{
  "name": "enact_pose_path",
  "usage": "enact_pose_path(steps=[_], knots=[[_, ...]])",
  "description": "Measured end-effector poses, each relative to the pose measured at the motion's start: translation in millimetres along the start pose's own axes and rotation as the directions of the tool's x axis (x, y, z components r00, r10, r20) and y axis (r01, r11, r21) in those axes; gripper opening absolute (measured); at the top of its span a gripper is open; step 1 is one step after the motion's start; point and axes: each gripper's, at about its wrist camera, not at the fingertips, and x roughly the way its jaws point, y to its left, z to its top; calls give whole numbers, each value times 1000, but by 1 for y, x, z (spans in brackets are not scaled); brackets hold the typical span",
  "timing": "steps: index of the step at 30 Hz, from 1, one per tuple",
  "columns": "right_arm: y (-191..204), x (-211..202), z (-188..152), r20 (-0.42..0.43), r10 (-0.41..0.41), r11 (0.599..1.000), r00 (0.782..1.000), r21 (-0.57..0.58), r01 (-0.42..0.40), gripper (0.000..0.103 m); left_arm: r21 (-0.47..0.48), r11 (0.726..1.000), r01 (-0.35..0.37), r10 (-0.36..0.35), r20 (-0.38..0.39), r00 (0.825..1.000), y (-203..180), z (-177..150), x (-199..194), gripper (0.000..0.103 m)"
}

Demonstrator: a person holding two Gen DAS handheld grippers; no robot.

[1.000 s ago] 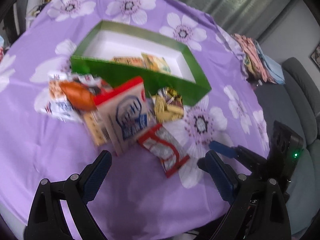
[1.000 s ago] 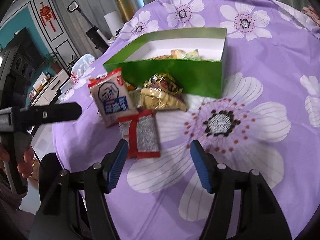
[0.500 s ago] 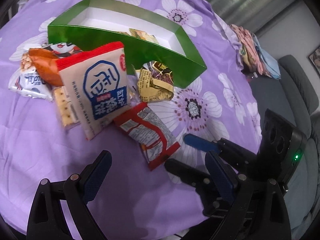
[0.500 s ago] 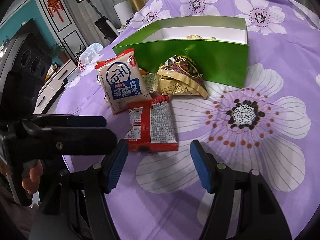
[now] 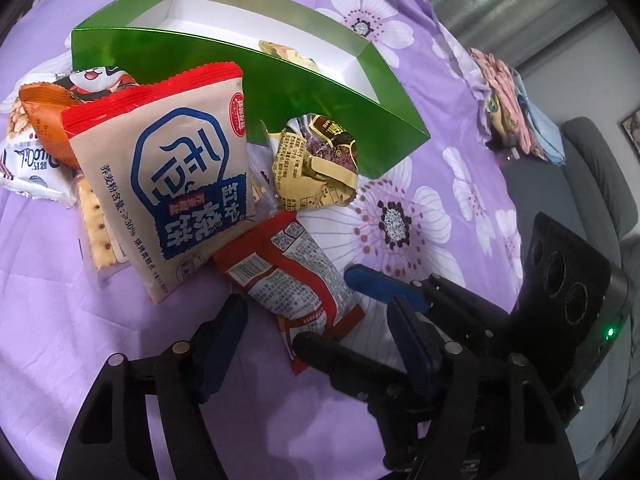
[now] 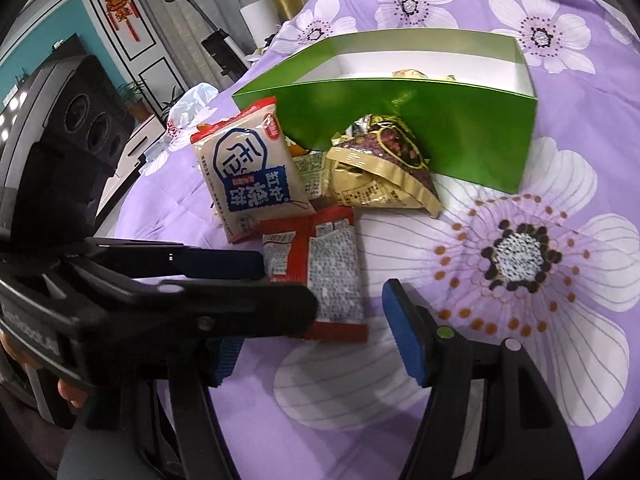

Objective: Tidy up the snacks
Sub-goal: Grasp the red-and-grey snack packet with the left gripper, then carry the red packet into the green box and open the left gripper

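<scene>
A red and silver snack packet (image 5: 296, 276) lies flat on the purple flowered cloth, nearest both grippers; it also shows in the right wrist view (image 6: 324, 276). Behind it lie a beige packet with a blue logo (image 5: 172, 188), a gold packet (image 5: 316, 164) and more snacks (image 5: 44, 136). A green box (image 5: 320, 100) with a white inside holds a few snacks. My left gripper (image 5: 316, 344) is open, just short of the red packet. My right gripper (image 6: 316, 340) is open, its fingers around the packet's near end. Each gripper crosses the other's view.
The table's edge drops off at the lower right in the left wrist view, with a grey sofa (image 5: 592, 184) and folded clothes (image 5: 516, 112) beyond. A speaker (image 6: 88, 120) and cabinets stand left of the table in the right wrist view.
Both grippers have moved forward and closer to the red and silver packet. The right gripper's fingers have come in beside the packet. Both stay open.
</scene>
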Motion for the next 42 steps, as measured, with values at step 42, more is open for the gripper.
enact_pose_path(steps=[42], knots=[[49, -59, 14, 181, -85, 993, 980, -70, 99, 34, 222, 972, -76, 39, 168, 985, -39, 7, -66, 33]])
